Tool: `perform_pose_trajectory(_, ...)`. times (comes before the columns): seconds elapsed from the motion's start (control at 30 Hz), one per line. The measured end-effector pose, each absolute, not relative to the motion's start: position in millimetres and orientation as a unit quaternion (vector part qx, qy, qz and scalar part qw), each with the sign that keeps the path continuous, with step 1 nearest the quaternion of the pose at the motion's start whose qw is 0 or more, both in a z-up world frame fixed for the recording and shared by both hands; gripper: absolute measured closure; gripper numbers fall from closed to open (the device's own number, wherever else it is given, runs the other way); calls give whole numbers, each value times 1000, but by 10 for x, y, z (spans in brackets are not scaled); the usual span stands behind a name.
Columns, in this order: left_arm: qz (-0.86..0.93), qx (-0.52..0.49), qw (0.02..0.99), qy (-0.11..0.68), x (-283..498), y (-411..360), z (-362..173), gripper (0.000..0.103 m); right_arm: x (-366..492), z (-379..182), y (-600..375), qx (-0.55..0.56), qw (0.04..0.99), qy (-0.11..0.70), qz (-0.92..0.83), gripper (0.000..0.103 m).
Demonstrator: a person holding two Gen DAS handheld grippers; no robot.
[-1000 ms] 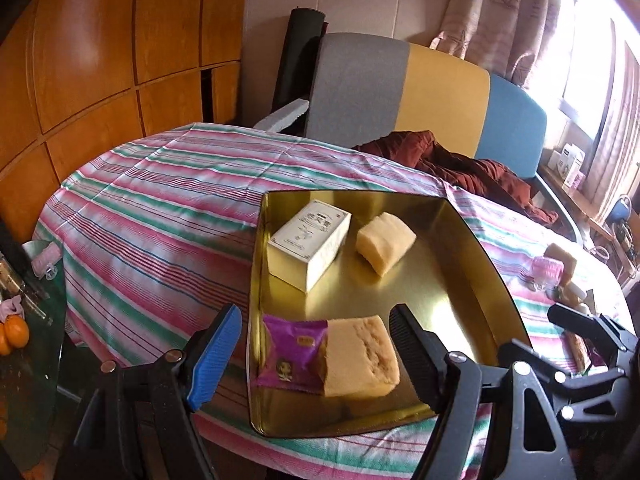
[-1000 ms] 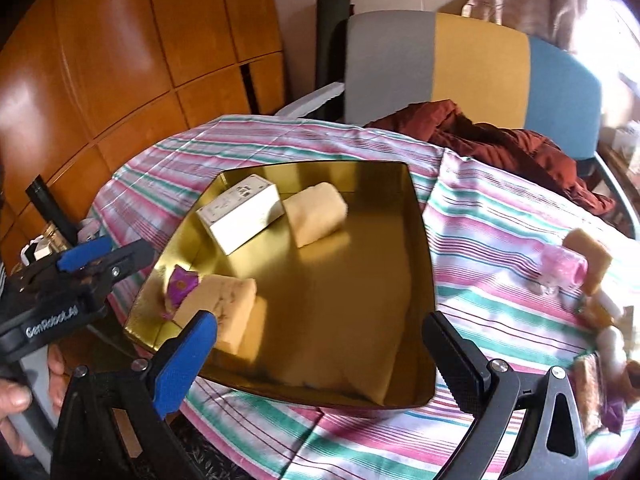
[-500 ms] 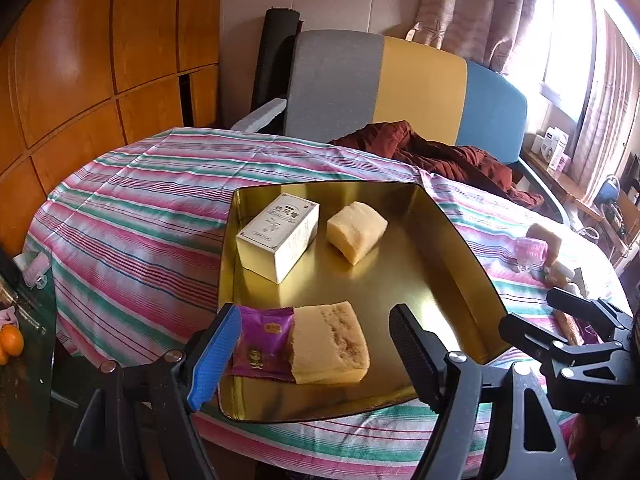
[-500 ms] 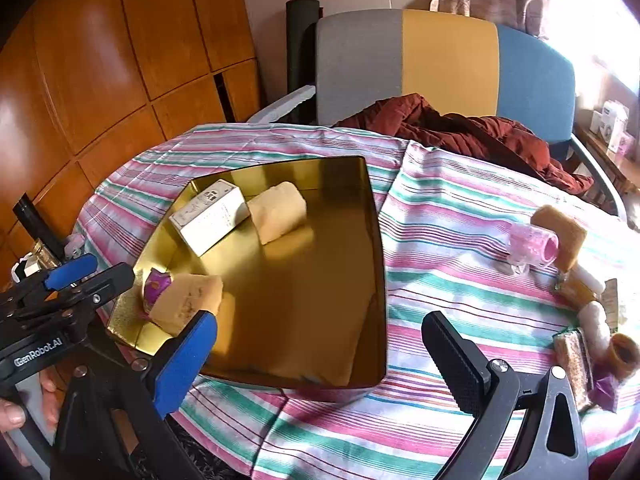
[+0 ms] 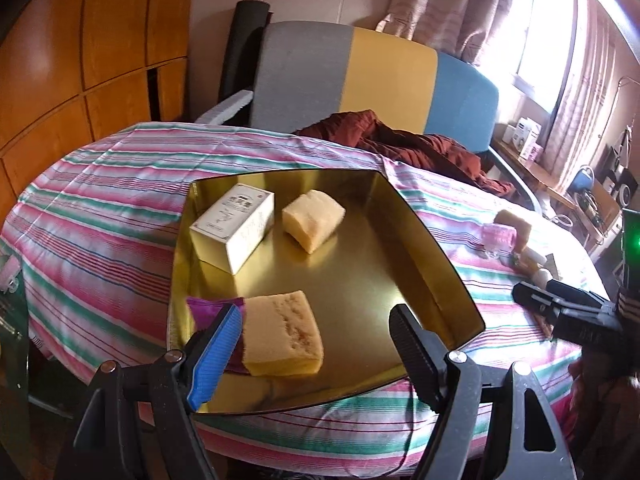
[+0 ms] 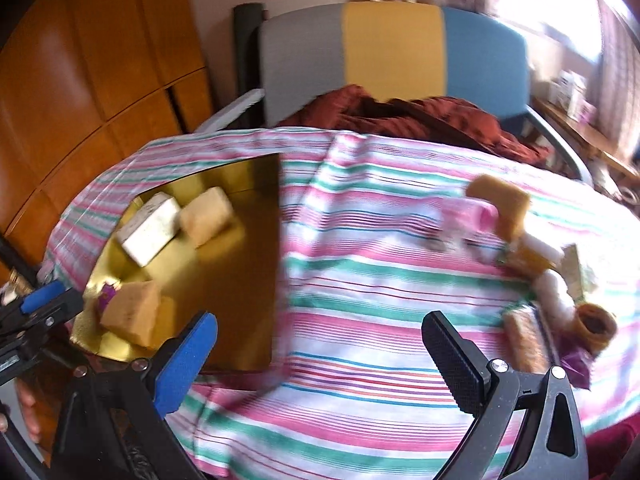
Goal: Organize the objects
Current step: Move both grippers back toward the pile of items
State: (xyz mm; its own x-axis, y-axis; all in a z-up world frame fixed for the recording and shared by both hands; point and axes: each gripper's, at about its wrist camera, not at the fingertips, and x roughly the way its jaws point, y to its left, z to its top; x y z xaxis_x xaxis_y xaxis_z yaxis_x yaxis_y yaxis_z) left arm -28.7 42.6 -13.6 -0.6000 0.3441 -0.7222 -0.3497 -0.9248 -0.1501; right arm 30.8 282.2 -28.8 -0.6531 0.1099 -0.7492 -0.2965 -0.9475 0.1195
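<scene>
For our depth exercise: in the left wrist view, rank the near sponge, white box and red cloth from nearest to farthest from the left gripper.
1. Near sponge, between the open jaws of the left gripper.
2. White box, tray's far left.
3. Red cloth, beyond the table.

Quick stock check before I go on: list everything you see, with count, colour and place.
gold tray: 1, gold, on the striped cloth, left part of the table
white box: 1, white, tray's far left
sponge blocks: 2, yellow, in the tray, one near, one far
purple packet: 1, purple, under the near sponge's left edge
loose items: blurred cluster, tan, pink, white, purple, on the cloth's right side
striped cloth: 1, pink, green, white, covers the table
chair: 1, grey, yellow, blue, behind the table
dark red cloth: 1, on the chair seat
left gripper: open, over the tray's near edge
right gripper: open, over bare cloth
</scene>
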Motion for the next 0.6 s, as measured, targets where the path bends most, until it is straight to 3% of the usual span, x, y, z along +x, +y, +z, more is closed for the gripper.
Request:
perform_pose_trajectory(0.3, 886, -389, 251, 33, -268, 853, 28, 25, 890, -200, 3974, -389, 219, 197, 873, 0)
perform_pose_trajectory(0.6, 840, -390, 362, 103, -42, 1888, 75, 25, 1603, -242, 5096, -326, 354, 293, 826, 0)
